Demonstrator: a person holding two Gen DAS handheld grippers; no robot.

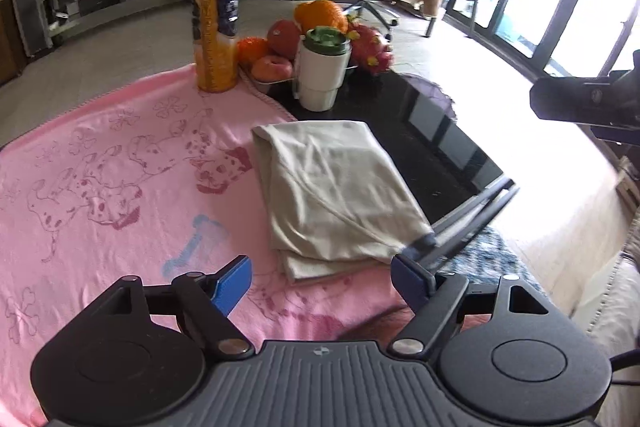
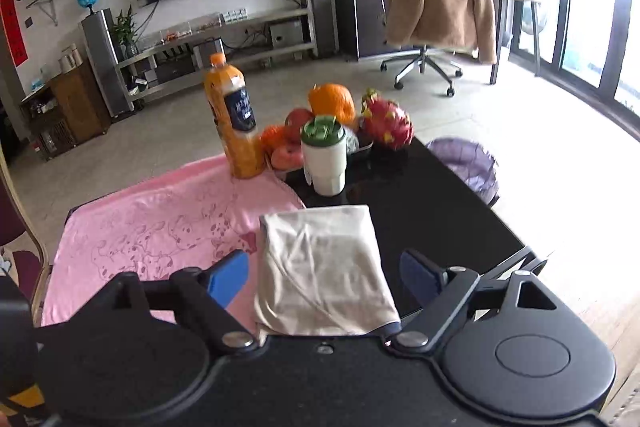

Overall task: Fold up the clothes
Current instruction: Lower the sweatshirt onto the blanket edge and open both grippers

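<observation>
A folded beige cloth (image 1: 336, 191) lies half on a pink dog-print blanket (image 1: 104, 163) and half on the black table (image 1: 432, 131). My left gripper (image 1: 322, 281) is open and empty, held just in front of the cloth's near edge. In the right wrist view the same cloth (image 2: 324, 267) lies between the spread fingers of my right gripper (image 2: 324, 277), which is open and above the cloth; whether it touches the cloth I cannot tell. The pink blanket (image 2: 160, 227) lies to its left.
At the table's far end stand an orange juice bottle (image 1: 215, 23), a white tumbler with a green lid (image 1: 323, 67) and a tray of fruit (image 1: 320, 27). A chair with a brown coat (image 2: 440, 11) stands beyond. The table's right edge (image 2: 516, 239) drops to the floor.
</observation>
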